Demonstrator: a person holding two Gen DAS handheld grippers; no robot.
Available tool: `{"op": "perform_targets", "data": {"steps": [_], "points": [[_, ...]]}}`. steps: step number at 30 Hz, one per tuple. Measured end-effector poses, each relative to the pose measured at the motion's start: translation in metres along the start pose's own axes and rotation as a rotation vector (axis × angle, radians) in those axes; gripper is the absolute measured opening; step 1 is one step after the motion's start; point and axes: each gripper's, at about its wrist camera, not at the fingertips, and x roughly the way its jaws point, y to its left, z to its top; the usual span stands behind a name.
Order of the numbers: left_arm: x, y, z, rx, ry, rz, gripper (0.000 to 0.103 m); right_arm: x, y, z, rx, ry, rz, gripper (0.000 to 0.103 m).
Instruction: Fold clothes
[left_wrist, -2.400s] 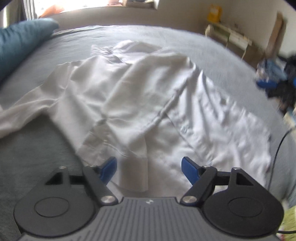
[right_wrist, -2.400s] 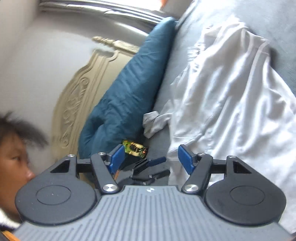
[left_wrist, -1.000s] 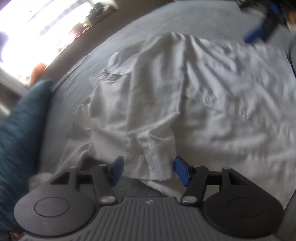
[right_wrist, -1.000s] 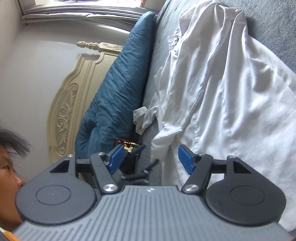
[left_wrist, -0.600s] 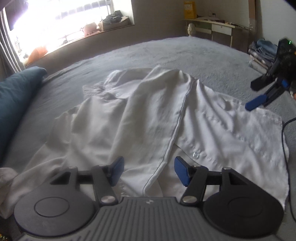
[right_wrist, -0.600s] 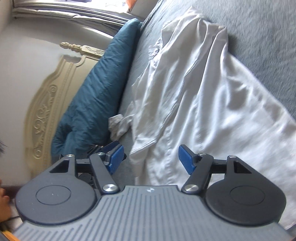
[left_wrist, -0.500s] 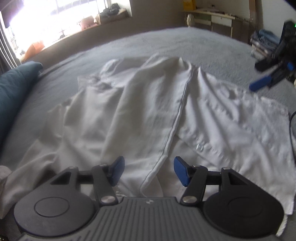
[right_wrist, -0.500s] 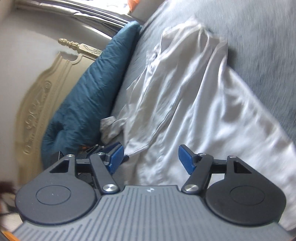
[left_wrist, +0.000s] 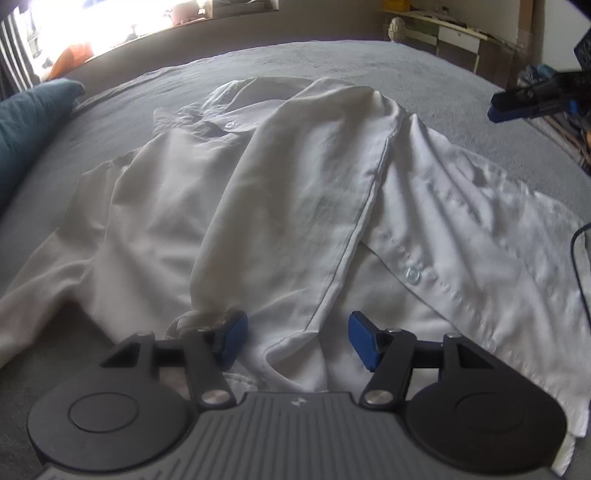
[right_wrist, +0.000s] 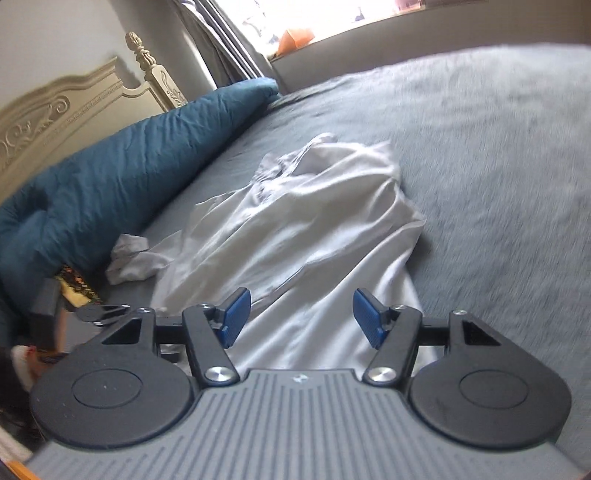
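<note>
A white button-up shirt (left_wrist: 295, 192) lies rumpled on the grey bed (left_wrist: 424, 70), one front panel folded across the other. My left gripper (left_wrist: 295, 341) is open, low over the shirt's near hem, with a fold of the hem lying between its blue pads. The other gripper's blue finger shows at the far right edge of the left wrist view. In the right wrist view the same shirt (right_wrist: 306, 236) stretches away from me. My right gripper (right_wrist: 301, 319) is open just above its near end, holding nothing.
A teal pillow (right_wrist: 122, 173) lies along the cream carved headboard (right_wrist: 55, 107). A small crumpled white cloth (right_wrist: 131, 258) sits beside the shirt. A window sill (left_wrist: 155, 26) runs behind the bed. Shelves and piled clothes (left_wrist: 535, 74) stand to the right. A dark cable (left_wrist: 578, 258) hangs there.
Both views swung sharply as the grippers were repositioned. The left gripper dropped closer to the shirt's hem. The right gripper turned to face along the shirt. Both stayed open.
</note>
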Motion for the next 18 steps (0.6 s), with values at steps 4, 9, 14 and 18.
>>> {"op": "perform_targets", "data": {"steps": [4, 9, 14, 18], "points": [[0.000, 0.008, 0.000, -0.054, -0.005, -0.026, 0.062, 0.017, -0.006, 0.008, -0.084, -0.012, -0.115, 0.060], [0.005, 0.016, 0.002, -0.099, 0.007, -0.038, 0.062, 0.047, -0.020, 0.015, -0.198, -0.015, -0.251, 0.057], [0.008, 0.017, 0.005, -0.118, 0.005, -0.034, 0.062, 0.073, -0.043, 0.024, -0.178, 0.002, -0.302, 0.057], [0.012, 0.017, 0.008, -0.121, 0.008, -0.027, 0.063, 0.085, -0.064, 0.032, -0.037, 0.013, -0.232, 0.057]]}}
